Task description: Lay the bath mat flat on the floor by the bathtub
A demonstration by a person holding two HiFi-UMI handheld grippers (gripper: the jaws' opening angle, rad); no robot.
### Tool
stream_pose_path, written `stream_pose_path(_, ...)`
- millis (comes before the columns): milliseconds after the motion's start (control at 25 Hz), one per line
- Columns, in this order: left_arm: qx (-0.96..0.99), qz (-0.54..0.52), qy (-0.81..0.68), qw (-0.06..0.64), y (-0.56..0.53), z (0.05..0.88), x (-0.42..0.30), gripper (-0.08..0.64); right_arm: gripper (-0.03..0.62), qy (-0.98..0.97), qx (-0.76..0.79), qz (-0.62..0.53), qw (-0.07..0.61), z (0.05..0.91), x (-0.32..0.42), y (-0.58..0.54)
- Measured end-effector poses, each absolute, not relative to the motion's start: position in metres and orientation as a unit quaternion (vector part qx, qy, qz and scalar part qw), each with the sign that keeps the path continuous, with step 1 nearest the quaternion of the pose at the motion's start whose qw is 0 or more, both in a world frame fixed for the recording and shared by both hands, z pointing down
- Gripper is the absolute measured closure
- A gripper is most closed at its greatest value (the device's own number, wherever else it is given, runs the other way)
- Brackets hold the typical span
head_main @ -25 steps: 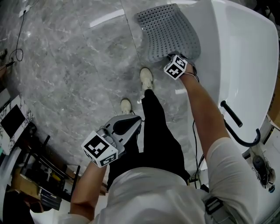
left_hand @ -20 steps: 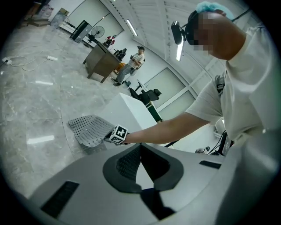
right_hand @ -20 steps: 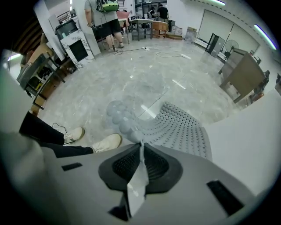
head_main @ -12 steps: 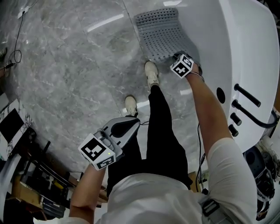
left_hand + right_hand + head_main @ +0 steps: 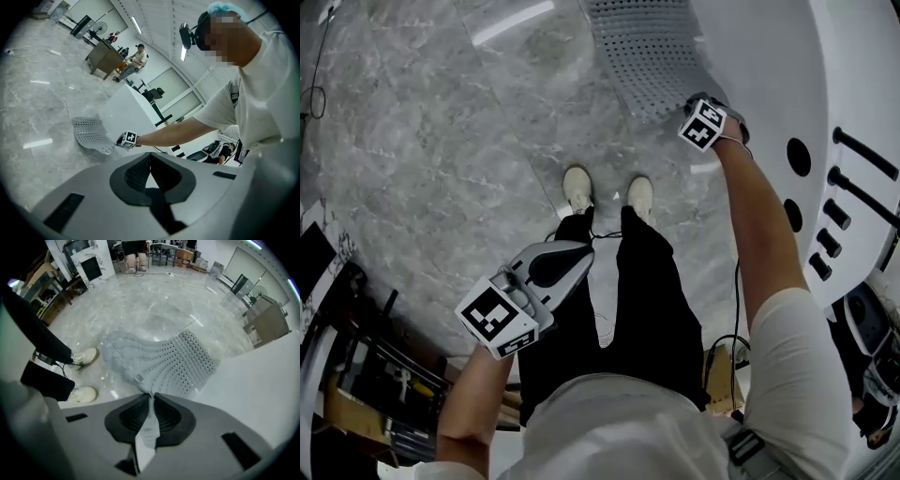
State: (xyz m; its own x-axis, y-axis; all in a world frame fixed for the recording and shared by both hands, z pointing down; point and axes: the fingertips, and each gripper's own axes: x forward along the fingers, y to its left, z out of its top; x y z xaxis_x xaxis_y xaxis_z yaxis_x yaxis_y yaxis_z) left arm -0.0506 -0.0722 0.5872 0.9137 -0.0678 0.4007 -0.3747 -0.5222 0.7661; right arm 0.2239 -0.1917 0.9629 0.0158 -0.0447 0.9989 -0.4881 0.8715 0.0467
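The grey perforated bath mat (image 5: 649, 52) lies partly on the marble floor against the white bathtub (image 5: 769, 56), its near edge lifted. My right gripper (image 5: 692, 101) is shut on that near edge. In the right gripper view the mat (image 5: 164, 359) spreads away from the pinched edge at the right gripper (image 5: 150, 395), curving up toward the tub wall. My left gripper (image 5: 581, 249) hangs low over the person's dark trousers, shut with nothing in it. The left gripper view shows the left gripper (image 5: 150, 155) far from the mat (image 5: 90, 133).
The person's white shoes (image 5: 577, 187) stand side by side just short of the mat. Black taps and handles (image 5: 853, 187) sit on the tub rim at the right. Racks and clutter (image 5: 356, 375) fill the lower left. A cable (image 5: 313, 94) lies on the floor at the far left.
The person's feet have come together, side by side. The right gripper still holds the mat's edge, and mat and tub have slid up and right in the head view. The left gripper barely moved.
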Motion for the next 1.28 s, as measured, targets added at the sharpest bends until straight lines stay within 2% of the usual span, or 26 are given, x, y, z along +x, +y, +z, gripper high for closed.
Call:
stream_pose_path(240,0.852,0.165,-0.135,0.479,-0.032,0.614,-0.034,0.541,0.540,-0.687,0.181,0.146,0.689,0.993,0.242,-0.145)
stream_pose_path(400,0.852,0.170,-0.133,0.477,-0.013,0.635,-0.007,0.541,0.501,-0.692,0.170,0.138,0.687,1.018,0.254,-0.125)
stream_pose_path(480,0.855,0.174,-0.127,0.472,-0.009,0.638,0.007,0.541,0.533,-0.690,0.173,0.142,0.688,1.022,0.265,-0.115)
stream_pose_path(560,0.859,0.180,-0.122,0.463,-0.007,0.637,0.018,0.541,0.534,-0.691,0.178,0.145,0.685,1.018,0.274,-0.107)
stream_pose_path(800,0.875,0.197,-0.102,0.431,-0.002,0.617,0.061,0.541,0.561,-0.700,0.201,0.179,0.661,0.989,0.302,-0.065)
stream_pose_path(1280,0.907,0.206,-0.059,0.362,0.031,0.535,0.131,0.541,0.581,-0.740,0.287,0.272,0.545,0.870,0.289,0.004)
